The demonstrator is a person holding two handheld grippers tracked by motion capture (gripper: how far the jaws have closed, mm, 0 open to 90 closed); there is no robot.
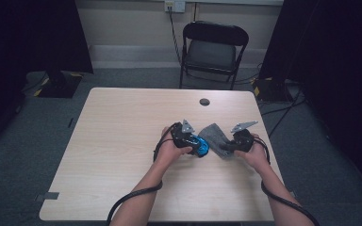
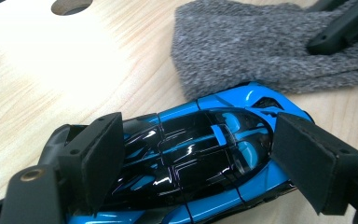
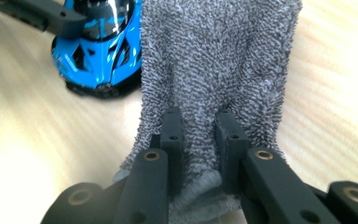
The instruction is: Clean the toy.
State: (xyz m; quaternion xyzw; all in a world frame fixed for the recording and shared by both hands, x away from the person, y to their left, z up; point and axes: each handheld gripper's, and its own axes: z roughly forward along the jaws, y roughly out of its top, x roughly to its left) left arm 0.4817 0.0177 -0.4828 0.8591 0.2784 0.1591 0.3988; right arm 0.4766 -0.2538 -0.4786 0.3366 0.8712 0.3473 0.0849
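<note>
Blue toy car (image 2: pixel 205 158) and grey cloth (image 2: pixel 261 51) lie on pale wooden table (image 1: pixel 122 141)

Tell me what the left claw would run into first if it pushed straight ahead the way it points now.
The left claw already straddles the blue toy car, so the car moves with it. Just beyond the car's nose lies the grey cloth, likely first to be met, though the gap between them is hard to judge.
</note>
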